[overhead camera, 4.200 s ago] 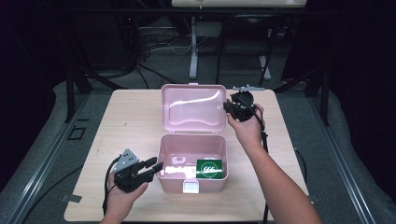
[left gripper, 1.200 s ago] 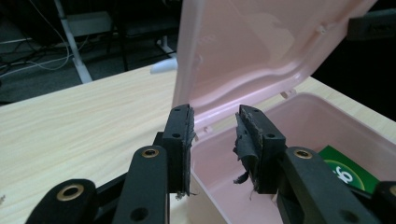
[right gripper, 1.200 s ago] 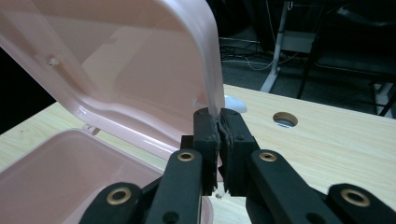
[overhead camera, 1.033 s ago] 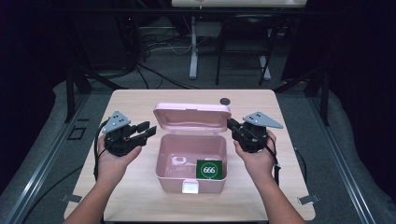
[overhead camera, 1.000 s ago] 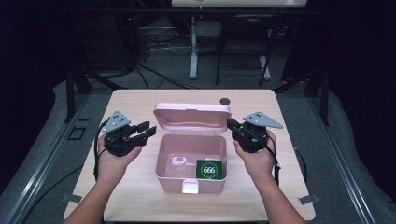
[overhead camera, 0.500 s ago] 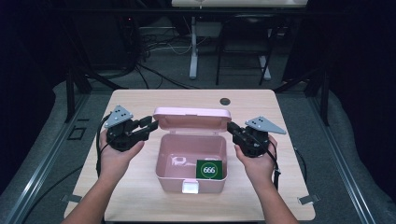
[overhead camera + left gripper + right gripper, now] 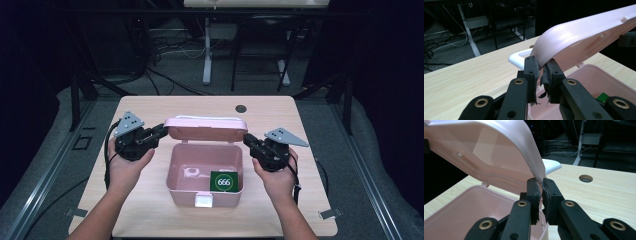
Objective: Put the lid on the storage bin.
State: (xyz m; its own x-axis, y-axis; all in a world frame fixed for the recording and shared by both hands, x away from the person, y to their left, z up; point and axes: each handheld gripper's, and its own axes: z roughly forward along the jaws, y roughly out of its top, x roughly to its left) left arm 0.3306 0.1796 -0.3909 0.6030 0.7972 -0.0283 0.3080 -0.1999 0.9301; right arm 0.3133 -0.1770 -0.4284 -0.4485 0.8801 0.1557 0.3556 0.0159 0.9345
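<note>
Here, listed outward from the person's edge, with the pink box (image 7: 205,172) as landmark. Item: pink box, open-topped, standing on the wooden table (image 7: 310,120) near its middle, a white latch (image 7: 204,201) on its near wall. Contents: a green card marked 666 (image 7: 224,182) leaning at the near right inside corner; a small pale object left of the card, too dim to identify. Item: left gripper (image 7: 161,132), just left of the box's far corner, jaws pinched together on the left end of the lid (image 7: 205,129); in the left gripper view the lid's edge sits between the worn pads (image 7: 535,72). Item: right gripper (image 7: 248,141), just right of the box, jaws likewise clamped on the lid's right end, its thin rim caught between the pads (image 7: 546,192) in the right gripper view. Item: lid, pink, hinged along the box's far edge, held partway over the opening; its long axis runs left to right across the table, parallel to the box's far wall, and its hollow side faces down toward the interior. A white handle (image 7: 205,119) lies beyond it. Handling, as a judgement: thin moulded plastic, light, fairly stiff yet liable to flex, smooth enough to slip; best gripped at both short ends together, as now, to keep it from twisting on its hinge. Farthest: a round cable hole (image 7: 241,108) in the table behind the box.
</note>
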